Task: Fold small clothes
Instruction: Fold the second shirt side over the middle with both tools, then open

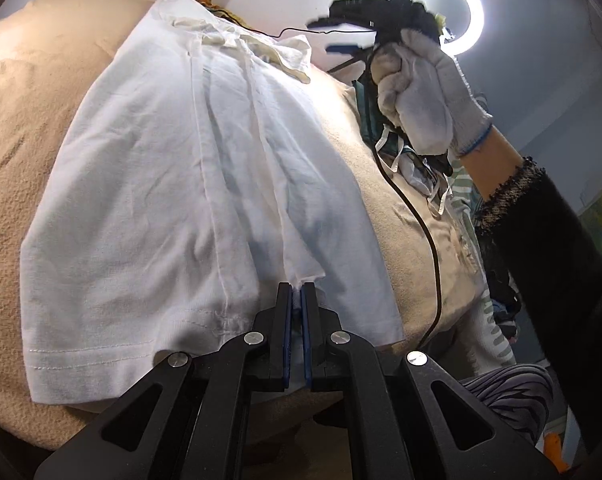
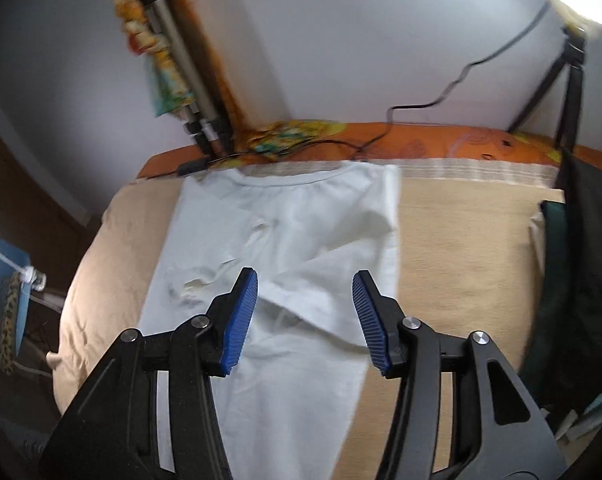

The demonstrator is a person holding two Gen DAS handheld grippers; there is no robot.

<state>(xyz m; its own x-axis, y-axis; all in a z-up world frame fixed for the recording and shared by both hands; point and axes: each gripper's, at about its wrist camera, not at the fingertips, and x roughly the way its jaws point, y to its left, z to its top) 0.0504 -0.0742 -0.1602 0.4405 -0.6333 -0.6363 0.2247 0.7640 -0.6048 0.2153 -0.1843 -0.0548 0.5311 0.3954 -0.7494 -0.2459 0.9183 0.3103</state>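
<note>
A white T-shirt (image 1: 173, 168) lies spread on a beige blanket (image 1: 17, 168), its sides folded inward. My left gripper (image 1: 297, 286) is shut on a pinch of the shirt's cloth near its bottom hem. In the right wrist view the same shirt (image 2: 293, 240) lies lengthwise with its collar at the far end. My right gripper (image 2: 305, 292) is open and empty, held above the shirt's middle. It also shows in the left wrist view (image 1: 341, 36), raised in a gloved hand (image 1: 421, 92) over the far right of the bed.
A pile of other clothes (image 1: 413, 160) lies at the bed's right side, with a dark garment (image 2: 573, 280) there. A black cable (image 1: 425, 232) runs over the blanket. A tripod (image 2: 181, 64) leans on the wall, and a ring light (image 1: 437, 8) shines behind. An orange patterned sheet (image 2: 441, 140) edges the far end.
</note>
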